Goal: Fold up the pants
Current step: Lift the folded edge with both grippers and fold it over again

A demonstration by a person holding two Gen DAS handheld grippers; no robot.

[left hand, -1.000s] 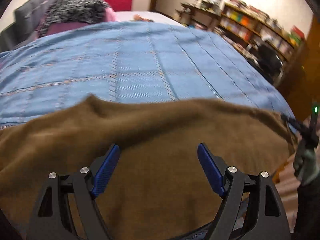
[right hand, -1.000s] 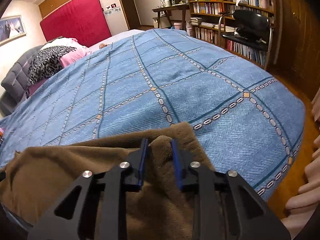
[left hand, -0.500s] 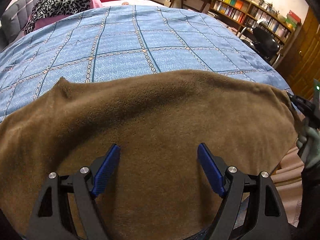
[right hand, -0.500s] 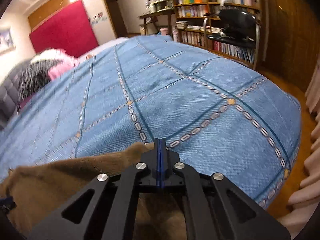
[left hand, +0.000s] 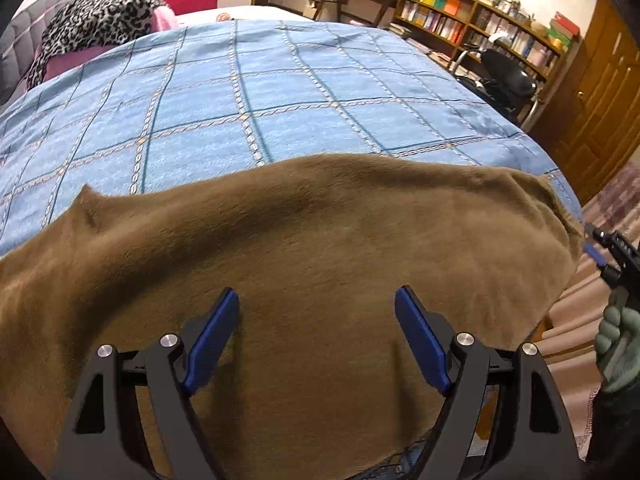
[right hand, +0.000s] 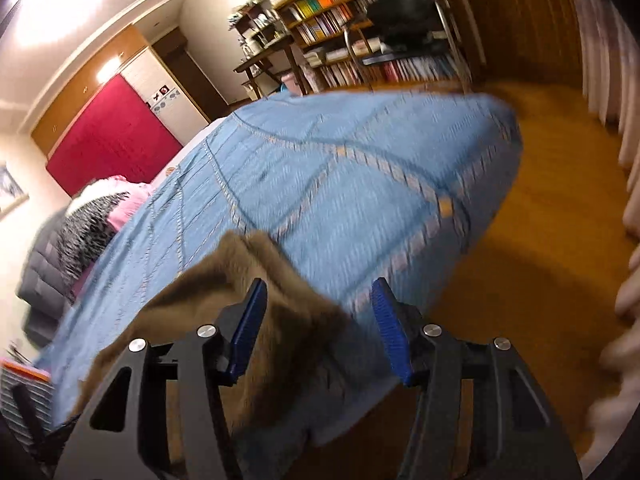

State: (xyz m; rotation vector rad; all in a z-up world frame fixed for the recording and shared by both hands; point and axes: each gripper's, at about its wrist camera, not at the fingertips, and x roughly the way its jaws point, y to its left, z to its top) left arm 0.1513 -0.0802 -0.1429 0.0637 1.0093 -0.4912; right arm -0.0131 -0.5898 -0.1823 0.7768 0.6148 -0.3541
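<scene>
Brown fleece pants (left hand: 304, 248) lie spread across the near edge of the bed's blue checked bedspread (left hand: 280, 92). My left gripper (left hand: 316, 332) is open and empty just above the middle of the pants. My right gripper (right hand: 318, 328) is open at the pants' right end (right hand: 240, 280), with the cloth beside and under its left finger, not pinched. It also shows at the right edge of the left wrist view (left hand: 600, 248), just off the pants' corner. The right wrist view is tilted and blurred.
Leopard-print and pink bedding (left hand: 100, 28) lies at the head of the bed. A bookshelf (left hand: 480, 28), desk and black office chair (left hand: 508, 84) stand to the right. Wooden floor (right hand: 540, 240) and curtains (right hand: 632, 160) lie beyond the bed's right corner.
My right gripper was shut on the pants' right end, then opened and let it go, swinging rightward and tilting. The pants settled flat on the bed. My left gripper stayed open.
</scene>
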